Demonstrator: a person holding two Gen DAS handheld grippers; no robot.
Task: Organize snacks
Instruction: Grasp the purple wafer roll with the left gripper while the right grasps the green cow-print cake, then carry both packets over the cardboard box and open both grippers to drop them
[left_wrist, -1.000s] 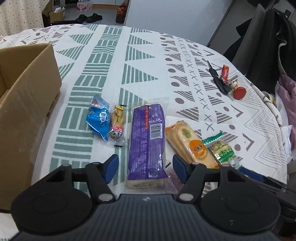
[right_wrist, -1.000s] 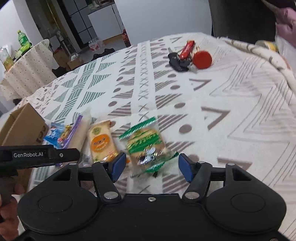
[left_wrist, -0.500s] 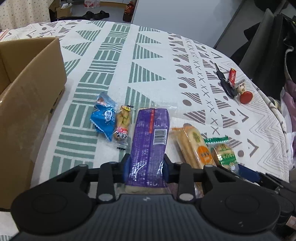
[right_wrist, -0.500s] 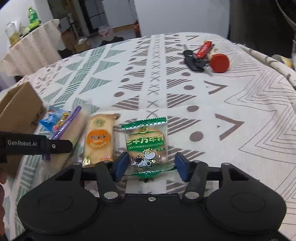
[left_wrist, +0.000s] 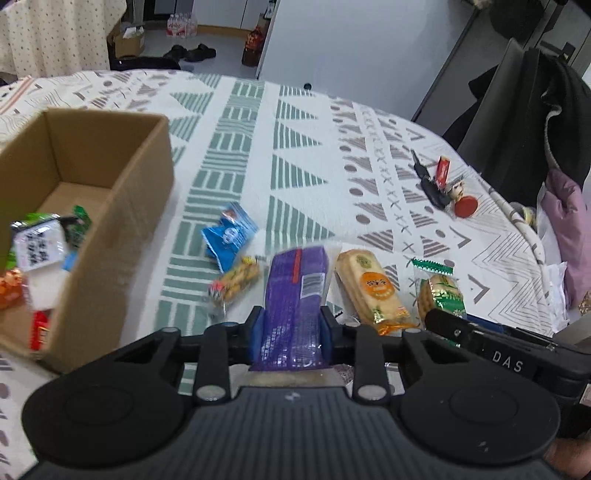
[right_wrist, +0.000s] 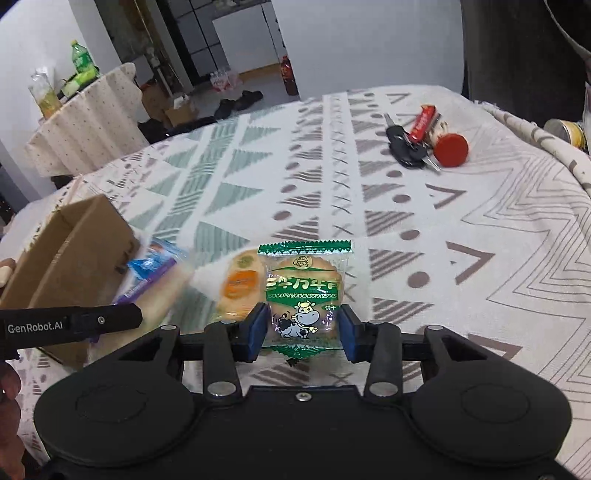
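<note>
My left gripper (left_wrist: 291, 332) is shut on the long purple snack pack (left_wrist: 295, 295), lifted off the patterned cloth. My right gripper (right_wrist: 301, 330) is shut on the green cow-print biscuit packet (right_wrist: 304, 291), also raised. On the cloth lie an orange-label cracker pack (left_wrist: 371, 288), a blue packet (left_wrist: 229, 236) and a small nut packet (left_wrist: 236, 282). The cardboard box (left_wrist: 122, 206) stands open at the left with several snacks inside. The box (right_wrist: 74, 254) also shows at left in the right wrist view.
Keys with a red tag and a red round cap (right_wrist: 450, 149) lie at the far right of the cloth. A dark jacket hangs on a chair (left_wrist: 535, 122) beyond the table edge. A second covered table (right_wrist: 88, 114) stands behind.
Both grippers closed on their packs, the left on the purple one and the right on the green one, and lifted them. The left view has swung so the box's inside shows.
</note>
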